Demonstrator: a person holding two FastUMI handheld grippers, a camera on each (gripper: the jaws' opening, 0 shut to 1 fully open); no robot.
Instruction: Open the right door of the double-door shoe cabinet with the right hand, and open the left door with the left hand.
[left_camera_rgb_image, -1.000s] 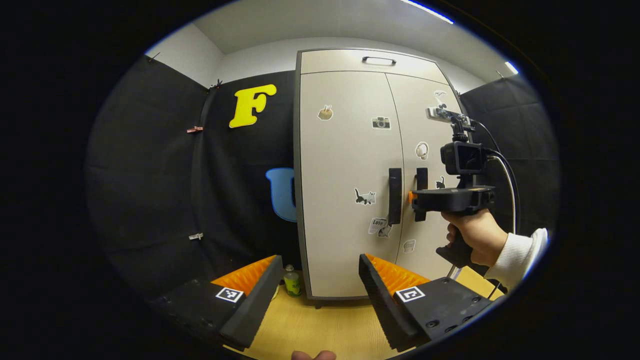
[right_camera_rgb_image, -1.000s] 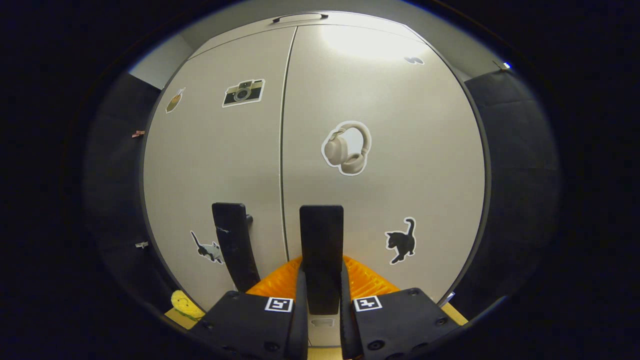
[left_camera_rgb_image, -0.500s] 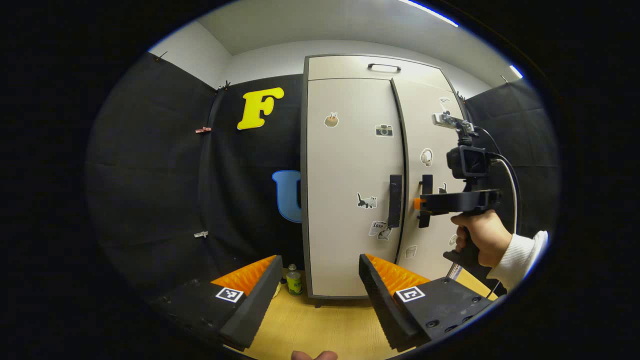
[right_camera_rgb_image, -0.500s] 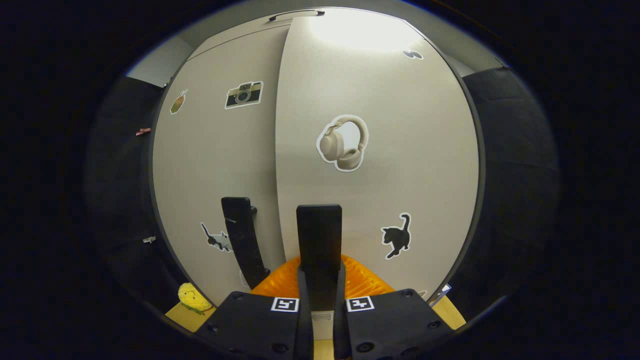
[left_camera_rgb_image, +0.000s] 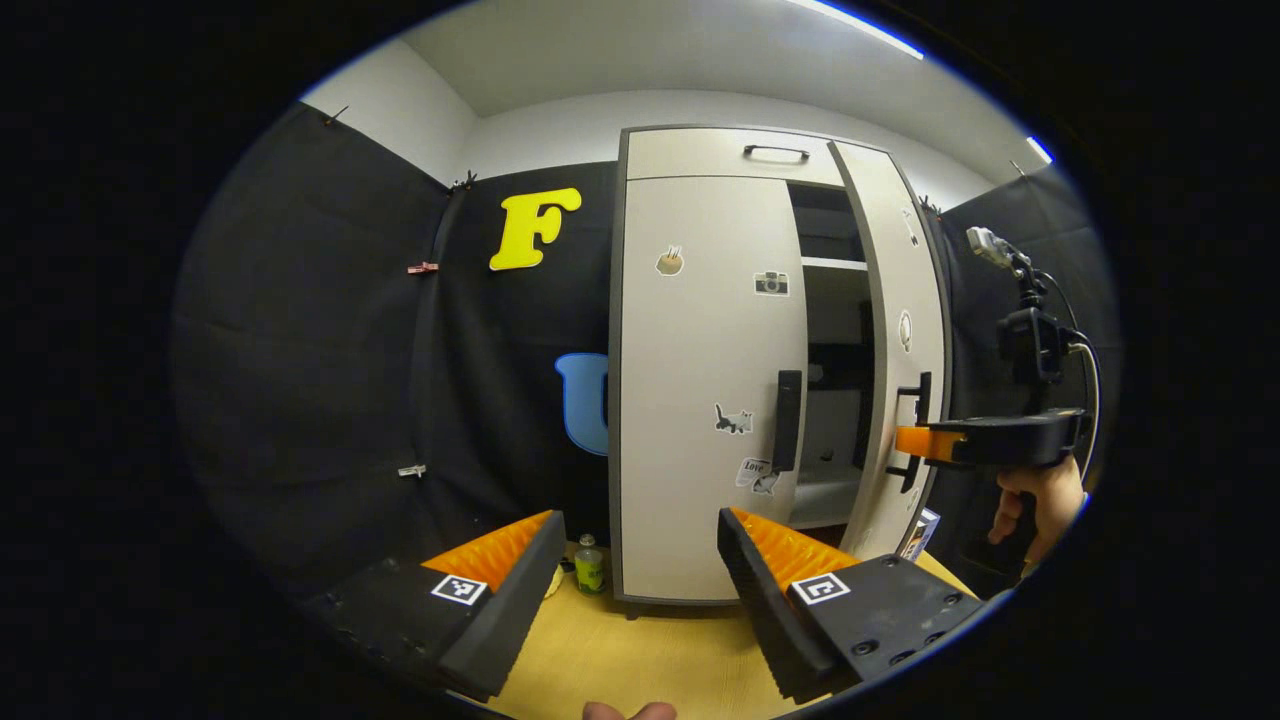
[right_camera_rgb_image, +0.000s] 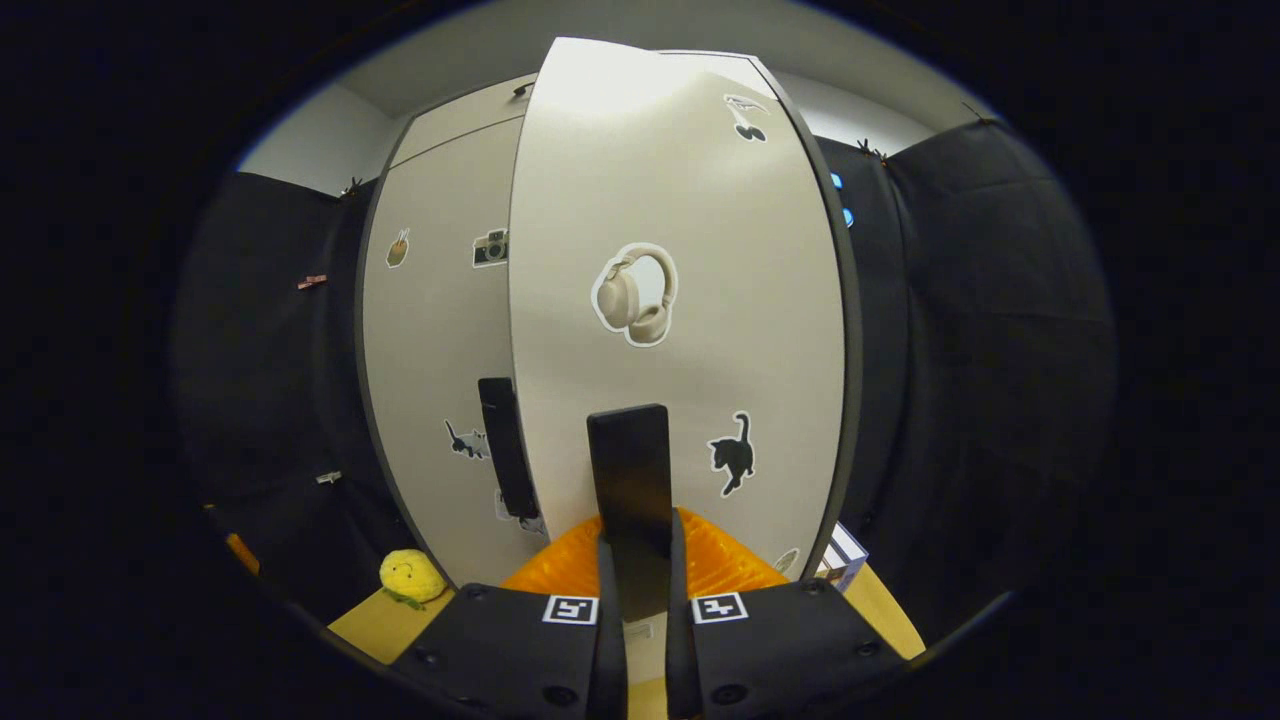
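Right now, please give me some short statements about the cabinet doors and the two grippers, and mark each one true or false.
1. The right door is partly open, and shelves show behind it. True.
2. The left door is open too. False: it is closed.
3. The right gripper is shut on the right door handle. True.
4. The left gripper grips the left door handle. False: it is open and away from the cabinet.
5. A small bottle stands beside the cabinet's left corner. True.
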